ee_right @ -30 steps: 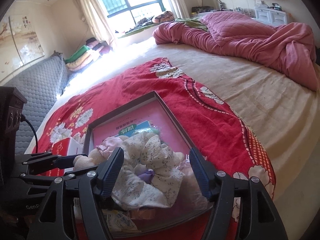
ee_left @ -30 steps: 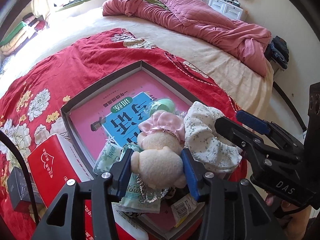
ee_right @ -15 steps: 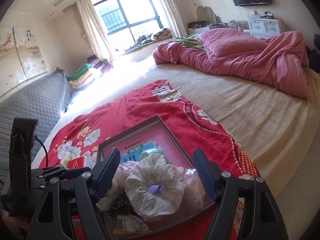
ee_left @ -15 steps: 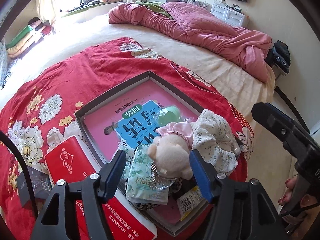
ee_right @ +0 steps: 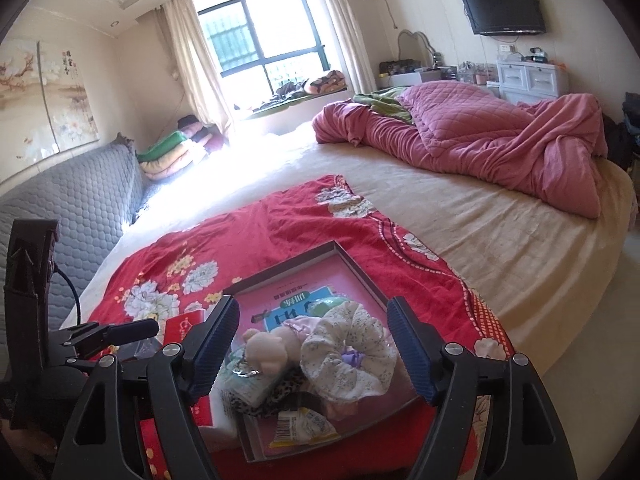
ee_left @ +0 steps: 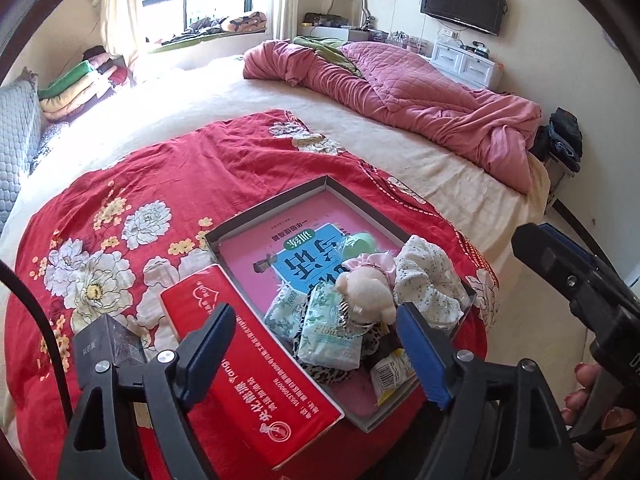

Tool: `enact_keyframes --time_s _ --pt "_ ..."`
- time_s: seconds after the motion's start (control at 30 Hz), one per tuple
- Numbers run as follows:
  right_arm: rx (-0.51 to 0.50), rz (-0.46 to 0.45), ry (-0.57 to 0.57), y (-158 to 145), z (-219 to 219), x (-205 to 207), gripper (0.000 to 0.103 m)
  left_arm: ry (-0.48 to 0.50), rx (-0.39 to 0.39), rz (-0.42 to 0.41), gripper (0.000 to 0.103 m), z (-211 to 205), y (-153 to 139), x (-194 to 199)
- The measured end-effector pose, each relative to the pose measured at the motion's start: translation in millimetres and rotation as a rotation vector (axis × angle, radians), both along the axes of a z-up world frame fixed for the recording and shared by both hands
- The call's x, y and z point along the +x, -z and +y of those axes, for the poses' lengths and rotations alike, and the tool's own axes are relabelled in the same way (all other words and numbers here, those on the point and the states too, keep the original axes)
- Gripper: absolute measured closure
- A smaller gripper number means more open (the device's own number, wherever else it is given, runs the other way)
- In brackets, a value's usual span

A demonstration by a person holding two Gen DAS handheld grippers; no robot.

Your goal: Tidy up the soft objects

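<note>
A rumpled pink quilt (ee_right: pixel 480 148) lies across the far side of the bed (ee_right: pixel 500 240). A black television (ee_right: pixel 502 6) hangs on the wall above white drawers (ee_right: pixel 532 78). Folded blankets (ee_right: pixel 172 156) are stacked near the window (ee_right: pixel 260 36), beside a grey padded headboard (ee_right: pixel 72 208).

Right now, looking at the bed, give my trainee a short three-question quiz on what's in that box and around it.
1. True or false: the cream plush bear lies inside the shallow grey box.
2. Which is beside the bear: A, the white floral fabric scrunchie; B, a blue towel?
3. What red thing lies just outside the box?

Key: 1 true. 2 A. 3 The red tissue pack.
</note>
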State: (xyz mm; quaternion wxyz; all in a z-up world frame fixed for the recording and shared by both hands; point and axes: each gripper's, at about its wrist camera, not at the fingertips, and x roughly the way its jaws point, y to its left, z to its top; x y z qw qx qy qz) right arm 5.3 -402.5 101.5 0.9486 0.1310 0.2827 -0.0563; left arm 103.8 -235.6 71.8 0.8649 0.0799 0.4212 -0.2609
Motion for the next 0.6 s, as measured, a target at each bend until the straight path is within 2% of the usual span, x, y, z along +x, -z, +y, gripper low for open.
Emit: enact_keyframes --time_s 0.33,0.6 --pt "-0.043 -0.095 -0.049 -40.0 50.9 -14.6 0.025 -0.048 -0.027 -0.05 0.02 37.1 -20.9 -14.3" --pt "-0.074 -0.07 -0.011 -39.8 48.0 -16.6 0.024 -0.086 -0.033 -0.055 0.02 59.9 -23.2 -20.3"
